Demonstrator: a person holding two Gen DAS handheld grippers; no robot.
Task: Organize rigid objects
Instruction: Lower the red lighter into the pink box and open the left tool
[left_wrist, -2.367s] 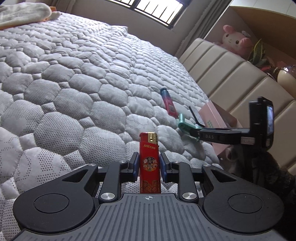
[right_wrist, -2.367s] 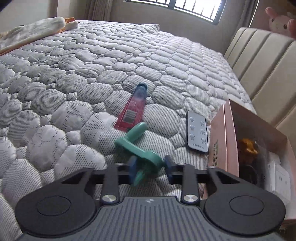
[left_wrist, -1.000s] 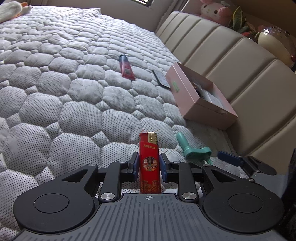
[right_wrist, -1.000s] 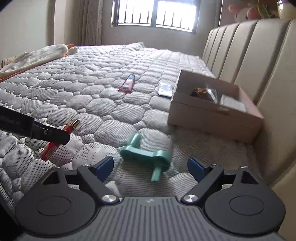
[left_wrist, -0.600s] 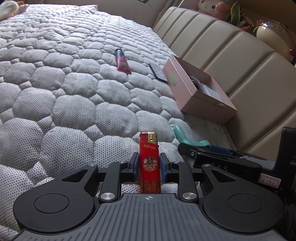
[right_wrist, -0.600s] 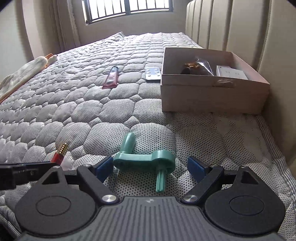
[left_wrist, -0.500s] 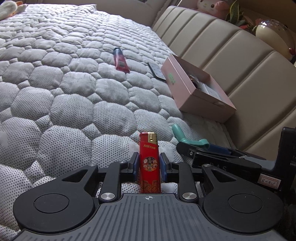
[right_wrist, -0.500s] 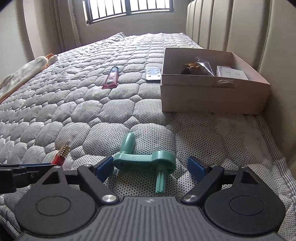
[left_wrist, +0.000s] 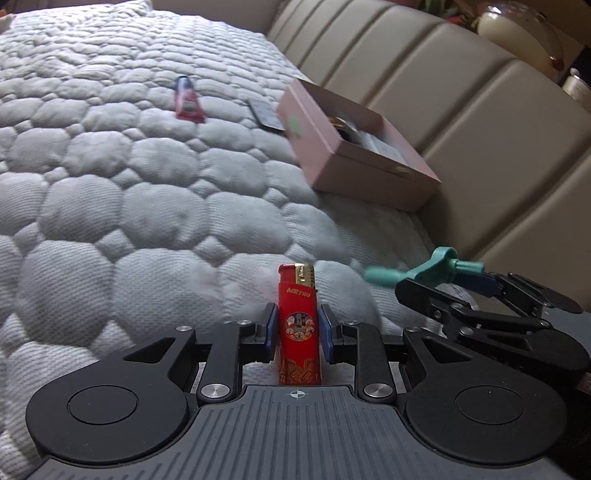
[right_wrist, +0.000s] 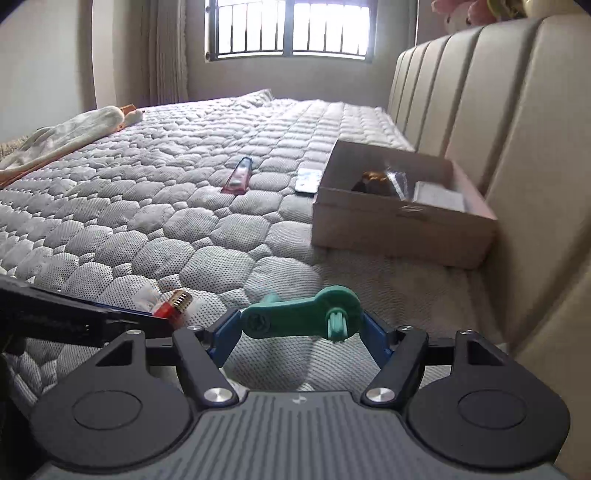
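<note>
Your left hand-held gripper (left_wrist: 297, 329) pinches a red plastic lighter (left_wrist: 298, 325) upright, gold cap forward, above the grey quilted bed (left_wrist: 147, 177). Your right hand-held gripper (right_wrist: 301, 330) clamps a teal plastic crank handle (right_wrist: 301, 317) crosswise, lifted off the bed, its stub pointing back at you.

Left gripper (left_wrist: 298, 328): fingers drawn in close, blue pads (left_wrist: 272, 329) pressed on both sides of a held object that stands upright between them. Right gripper (right_wrist: 300, 334): held just to the right of the left one, fingers partly spread, blue pads (right_wrist: 224, 336) clamped on the ends of a held part, raised off the surface.
</note>
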